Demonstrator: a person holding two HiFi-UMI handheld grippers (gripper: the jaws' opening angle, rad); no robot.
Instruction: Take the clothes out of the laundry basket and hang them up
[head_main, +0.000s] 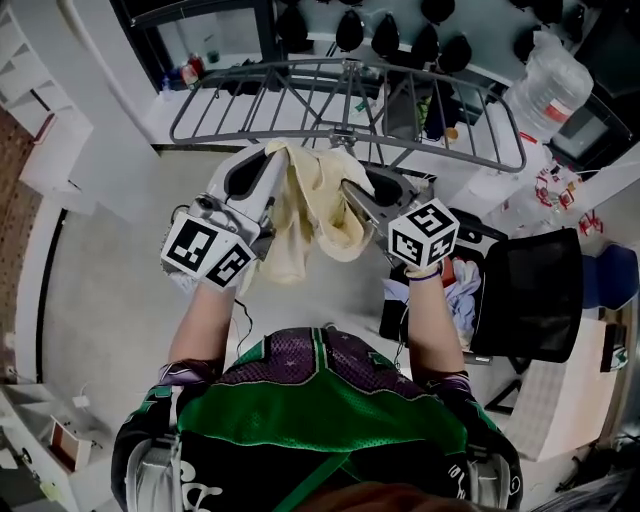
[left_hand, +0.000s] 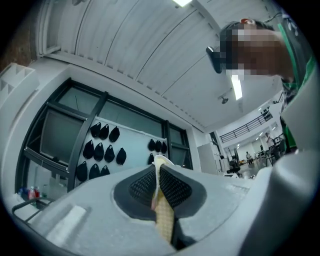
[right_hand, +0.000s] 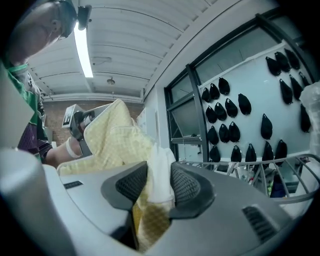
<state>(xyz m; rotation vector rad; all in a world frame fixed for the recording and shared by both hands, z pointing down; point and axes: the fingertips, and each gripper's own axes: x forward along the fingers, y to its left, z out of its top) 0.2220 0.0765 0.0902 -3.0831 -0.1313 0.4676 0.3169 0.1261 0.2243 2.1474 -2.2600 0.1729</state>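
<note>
**One garment up at the rack, more waiting in the basket**

Closest to the camera, the person in the green and black jersey is holding both arms forward with a pale yellow checked garment (head_main: 312, 205) slung between the two tools. It is hanging clear of the floor and drooping in a loose fold at the middle.

The left gripper (head_main: 264, 160) is pinching a thin edge of the fabric. In the left gripper view its jaws are sitting almost together, with only the cloth's edge between the pads. The right gripper (head_main: 352, 190) is holding a thicker bunch. In the right gripper view its jaws are standing partly apart, and the fold is filling the gap and touching both pads, which reads as a looser hold.

To the person's right, the black laundry basket (head_main: 527, 300) is sitting on the floor with more clothes (head_main: 462, 288) bunched inside, white and coloured.

Just beyond the grippers, the grey wire drying rack (head_main: 300, 100) is standing open. Its rails are looking bare from here, and the garment is not yet touching them.

So the task is looking early: one piece is out and being carried up to the rack. Draping it over a rail is still to come, and the rest of the basket is waiting after that.
</note>
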